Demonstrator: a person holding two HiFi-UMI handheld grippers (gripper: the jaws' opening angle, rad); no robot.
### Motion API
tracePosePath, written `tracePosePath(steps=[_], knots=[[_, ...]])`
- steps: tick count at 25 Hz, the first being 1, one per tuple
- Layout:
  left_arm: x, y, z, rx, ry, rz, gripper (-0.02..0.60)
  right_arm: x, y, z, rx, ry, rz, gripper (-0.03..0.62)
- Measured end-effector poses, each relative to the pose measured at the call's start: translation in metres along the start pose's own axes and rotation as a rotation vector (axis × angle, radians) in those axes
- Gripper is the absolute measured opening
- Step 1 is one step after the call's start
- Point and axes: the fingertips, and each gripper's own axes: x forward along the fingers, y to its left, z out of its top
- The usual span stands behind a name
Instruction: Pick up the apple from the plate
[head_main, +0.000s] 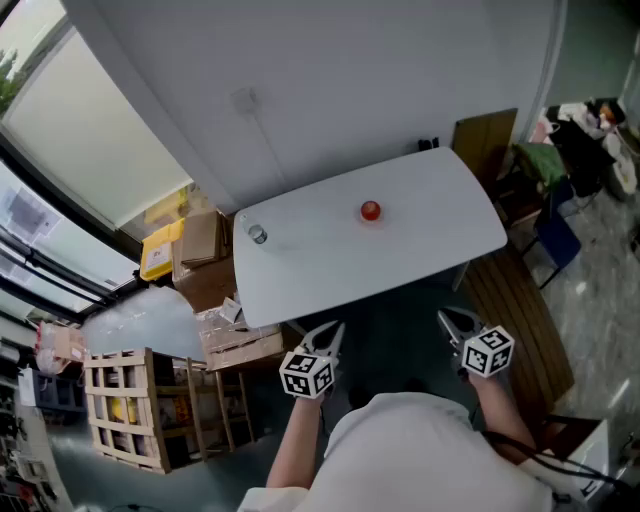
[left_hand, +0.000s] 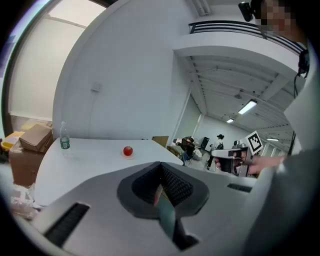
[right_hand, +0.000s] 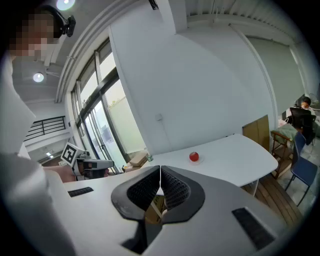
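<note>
A red apple (head_main: 370, 210) rests on a small clear plate (head_main: 371, 219) toward the back of the white table (head_main: 430, 225). Both grippers are held in front of the table's near edge, well short of the apple. My left gripper (head_main: 329, 330) has its jaws shut with nothing between them; the apple (left_hand: 128, 150) shows far ahead and a little to its left. My right gripper (head_main: 447, 319) is shut and empty too, with the apple (right_hand: 194, 157) far ahead and slightly to the right of its jaws.
A small water bottle (head_main: 258, 234) stands at the table's back left corner. Cardboard boxes (head_main: 205, 250) and a wooden crate (head_main: 130, 405) crowd the floor to the left. A wooden board (head_main: 487, 140) and a blue chair (head_main: 556, 243) are at the right.
</note>
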Motion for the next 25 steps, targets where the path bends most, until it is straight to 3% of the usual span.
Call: tracePosePath(steps=[13,25], knots=[[0.009,-0.009,-0.001,-0.003,-0.001,0.014,0.002,-0.002,-0.007,0.002,0.005,0.004,0.028,0.035],[0.017,-0.028,-0.015,-0.029,0.003,0.077,0.002,-0.023,-0.035,-0.013,0.073,0.035,0.055,0.037]])
